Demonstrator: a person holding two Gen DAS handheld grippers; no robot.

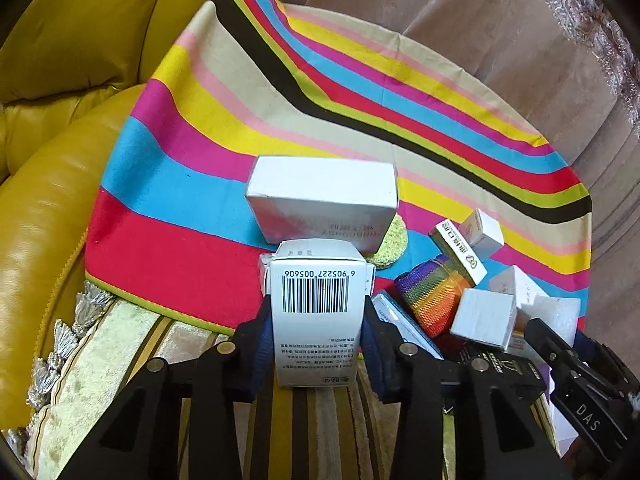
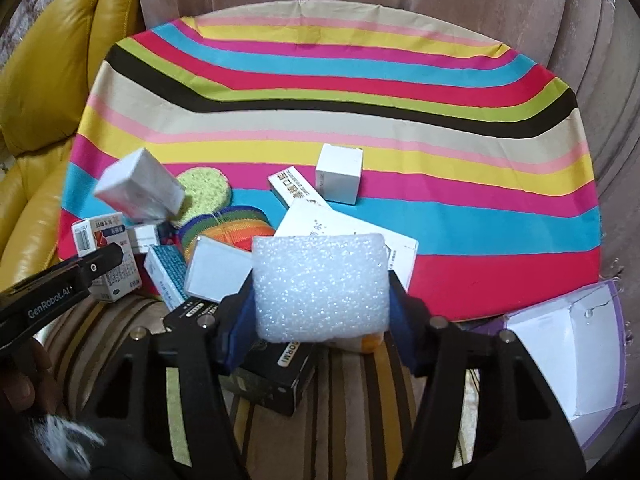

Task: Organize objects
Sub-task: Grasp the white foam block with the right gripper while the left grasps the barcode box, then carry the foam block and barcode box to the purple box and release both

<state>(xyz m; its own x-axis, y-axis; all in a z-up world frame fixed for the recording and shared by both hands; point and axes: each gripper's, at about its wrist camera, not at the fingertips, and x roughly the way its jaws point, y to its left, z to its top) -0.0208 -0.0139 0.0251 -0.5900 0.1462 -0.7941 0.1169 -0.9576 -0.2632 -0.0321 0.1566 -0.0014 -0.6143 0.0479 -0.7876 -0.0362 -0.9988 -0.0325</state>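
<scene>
We hold a white carton (image 1: 316, 312) with a barcode in our left gripper (image 1: 316, 280), its two fingers pressed against the carton's sides, above the near edge of the striped cloth (image 1: 180, 208). Just beyond it a larger white box (image 1: 320, 200) sits on the cloth, and a yellow sponge (image 1: 390, 248) peeks out from behind that box's right corner. Our right gripper (image 2: 320, 292) is clenched on a white foam block (image 2: 320, 288), which hangs over a heap of things at the cloth's near edge. In that heap we see a rainbow pouch (image 2: 232, 228), a blue-patterned box (image 2: 166, 276) leaning on edge, a white cube (image 2: 218, 272) touching it, and a black box (image 2: 276, 376) lying on the striped cushion (image 2: 352, 420) below the foam. A small white box (image 2: 339, 174) stands apart from the heap, farther out on the cloth. At the right an open purple-edged container (image 2: 580, 364) rests beside the cloth; we cannot tell from this angle whether anything lies inside it. A yellow sofa (image 1: 60, 160) borders the cloth on the left.
</scene>
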